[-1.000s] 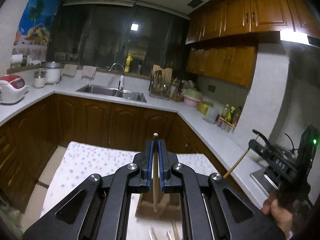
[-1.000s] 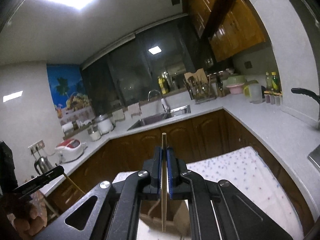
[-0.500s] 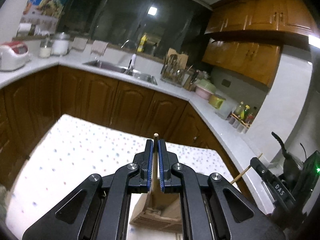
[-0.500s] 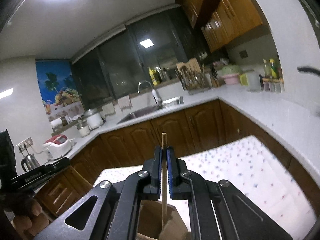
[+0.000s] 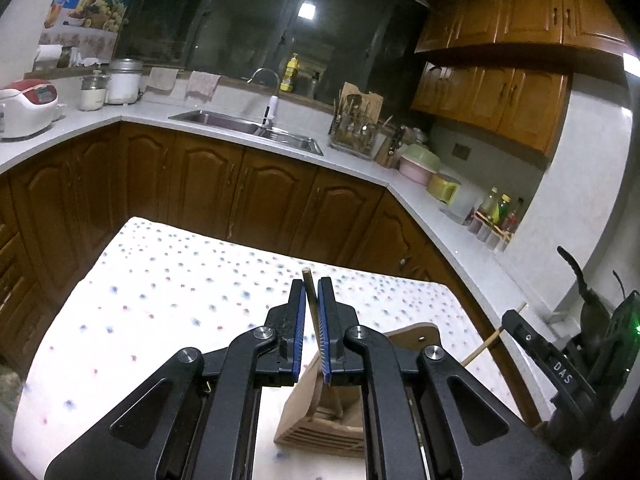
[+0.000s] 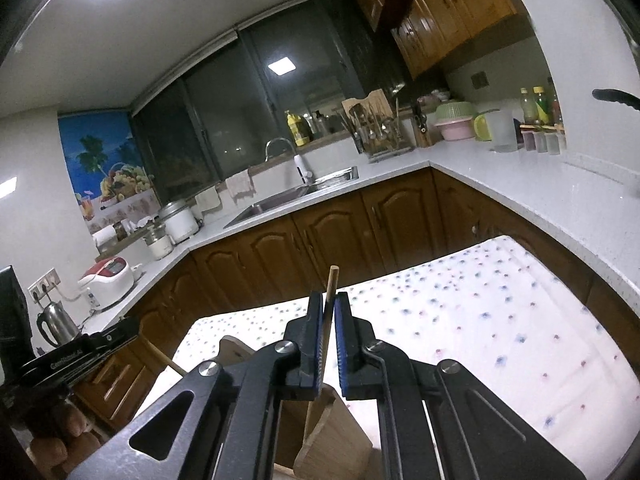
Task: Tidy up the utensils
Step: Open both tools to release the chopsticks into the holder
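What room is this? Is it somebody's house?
Most likely a home kitchen: a steel sink with a tap sits in the white counter, wooden cabinets hang above, and a rice cooker stands at the side.

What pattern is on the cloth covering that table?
White tablecloth scattered with small blue and reddish dots, clearest in the left wrist view.

I see two thin wooden chopsticks, each standing nearly upright over my wooden holder. The left chopstick [image 5: 311, 305] tilts slightly, its lower end down inside the holder [image 5: 320, 412]. The right chopstick [image 6: 329, 312] leans a little too, its tip reaching into the holder's open top. The slatted holder stands on the table near its front edge.
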